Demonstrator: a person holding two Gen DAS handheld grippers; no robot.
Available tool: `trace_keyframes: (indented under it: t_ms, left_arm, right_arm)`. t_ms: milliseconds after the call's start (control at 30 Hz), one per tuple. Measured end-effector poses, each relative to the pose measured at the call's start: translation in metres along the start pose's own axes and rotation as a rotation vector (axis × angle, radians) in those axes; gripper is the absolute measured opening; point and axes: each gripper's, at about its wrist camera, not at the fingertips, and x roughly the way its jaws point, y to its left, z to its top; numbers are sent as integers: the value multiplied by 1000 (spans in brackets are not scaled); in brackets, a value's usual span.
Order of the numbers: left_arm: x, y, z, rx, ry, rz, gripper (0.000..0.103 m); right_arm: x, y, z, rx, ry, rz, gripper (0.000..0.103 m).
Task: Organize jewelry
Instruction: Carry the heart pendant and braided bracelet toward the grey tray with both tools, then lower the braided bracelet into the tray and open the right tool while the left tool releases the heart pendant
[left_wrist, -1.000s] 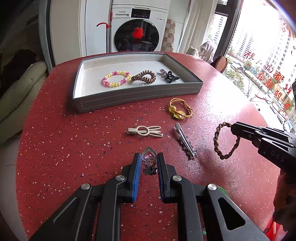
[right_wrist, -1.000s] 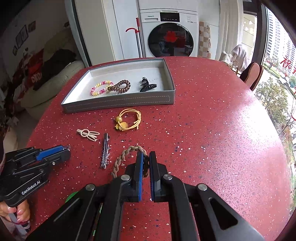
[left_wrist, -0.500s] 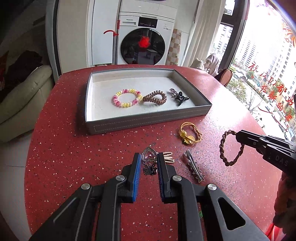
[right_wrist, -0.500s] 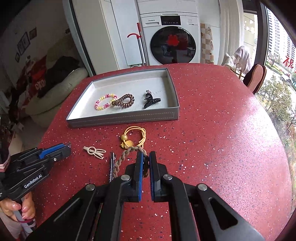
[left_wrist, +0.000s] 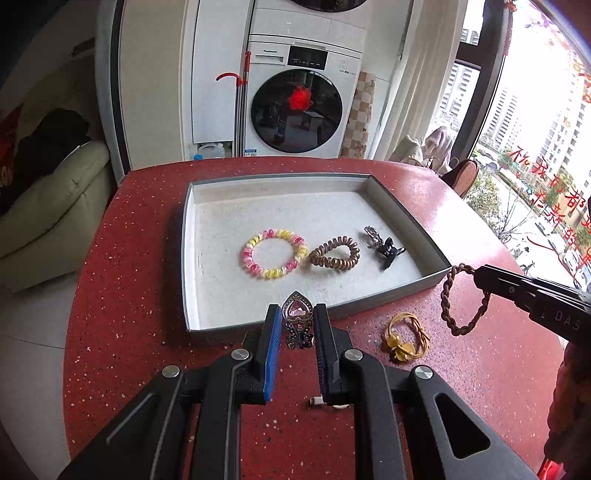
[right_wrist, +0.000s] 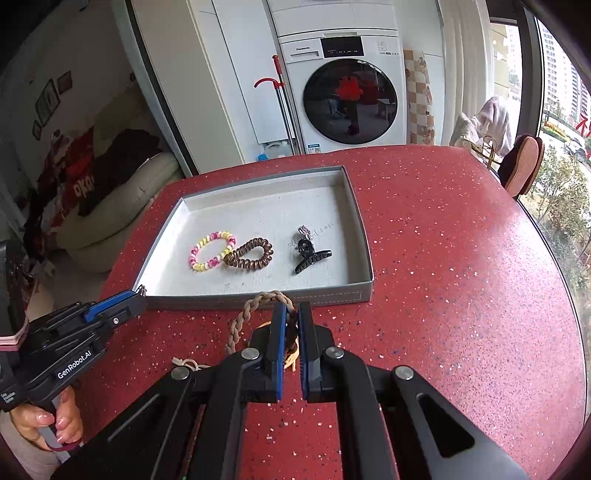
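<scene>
- Washing machine (right_wrist: 349, 92): the name "Panasonic" is printed on its white front panel, left of the dark display.
- My left gripper (left_wrist: 294, 315): seen from the right wrist view, its black body carries the white lettering "GenRobot.AI"; a hand (right_wrist: 48, 424) wraps the handle below.
- My right gripper (right_wrist: 288, 314): seen from the left wrist view, its side shows the letters "DAS"; the remainder is cut off.
- Window (left_wrist: 546, 173): red characters are painted on the glass; I cannot read them reliably.
- Left gripper pose: angled downward over the near wall of the grey tray (left_wrist: 369, 301), jaws pinching a heart-shaped clip (left_wrist: 296, 314) with a pink stone, held clear of the red table (left_wrist: 122, 295).
- Right gripper pose: angled downward just before the tray's near wall, jaws pressed together on a brown braided hair tie (right_wrist: 258, 306), whose loop hangs free to the left.
- Tray contents: a pink-and-yellow coil tie (left_wrist: 274, 253), a brown coil tie (left_wrist: 334, 253) and a black claw clip (left_wrist: 384, 247), side by side.
- On the table near the tray: a yellow hair tie (left_wrist: 404, 338).
</scene>
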Motion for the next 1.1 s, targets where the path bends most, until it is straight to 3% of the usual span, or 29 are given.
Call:
trace_keyframes:
  t_ms: [333, 700, 1100]
  left_arm:
    - [36, 14, 36, 1, 25, 32, 36]
    - [88, 18, 29, 8, 149, 61, 36]
    - [106, 15, 28, 34, 125, 167, 36]
  right_arm:
    - [46, 3, 42, 33, 15, 18, 7]
    - [101, 2, 41, 54, 113, 6, 7]
    - [115, 0, 46, 34, 89, -63, 7]
